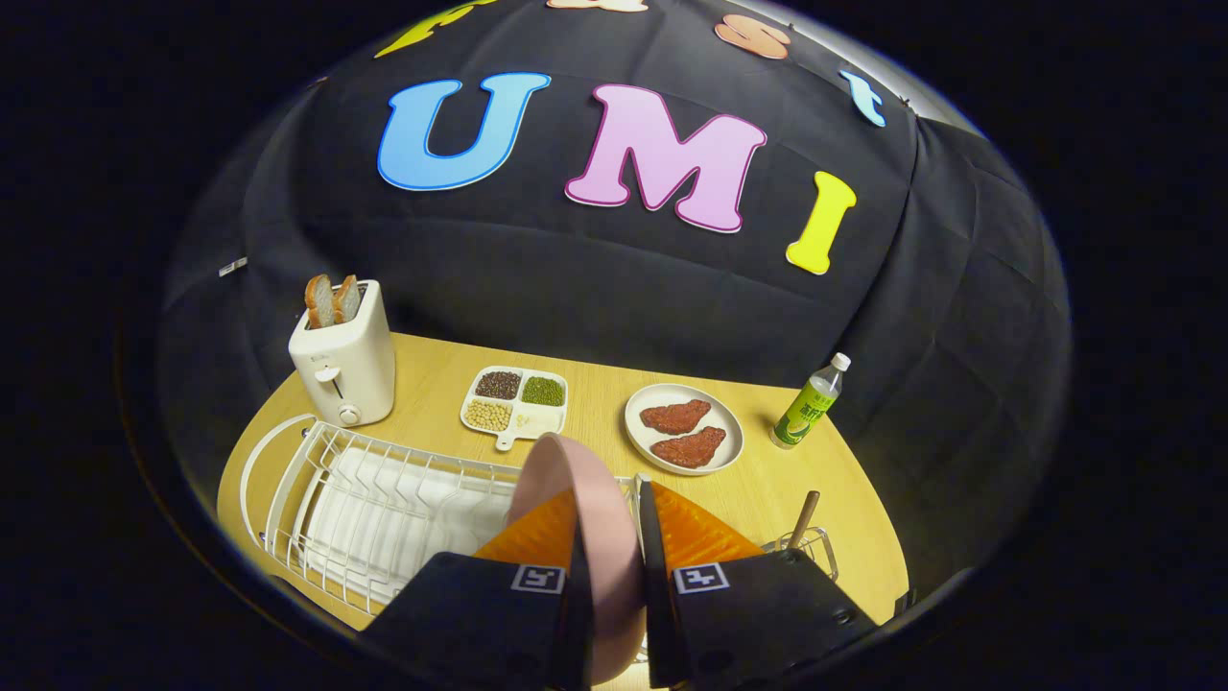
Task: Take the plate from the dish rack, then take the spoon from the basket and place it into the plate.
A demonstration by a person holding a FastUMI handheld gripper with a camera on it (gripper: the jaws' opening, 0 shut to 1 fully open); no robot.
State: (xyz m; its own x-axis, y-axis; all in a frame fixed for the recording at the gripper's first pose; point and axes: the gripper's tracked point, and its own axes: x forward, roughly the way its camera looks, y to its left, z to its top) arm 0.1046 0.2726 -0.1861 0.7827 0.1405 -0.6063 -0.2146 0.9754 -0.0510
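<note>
Tongs are closed on the plate, one finger pressing each face near the rim, so the plate stands on edge between them and rises just ahead of the fingertips. It hangs over the near right end of the rack, seemingly lifted free of the wires, though its lower edge is hidden behind the fingers and I cannot be sure it has cleared them.

As for handling, the plate looks stiff and smooth, likely ceramic or hard plastic, so it would be slippery under a pinch and could chip if it dropped. Held by the rim alone it will want to swing, so a firm grip well in from the edge, with the plate kept upright until it is over bare table, seems the safest course. It is a dusty pink, round, with a shallow curved wall and a matt surface.

To the right of the fingers, a basket of white wire sits on the table, with the wooden handle of the spoon sticking up out of it. That handle is thin and light, and is the obvious place to grip it.

Farther off stand a toaster, a divided tray, a dish of meat and a bottle.
</note>
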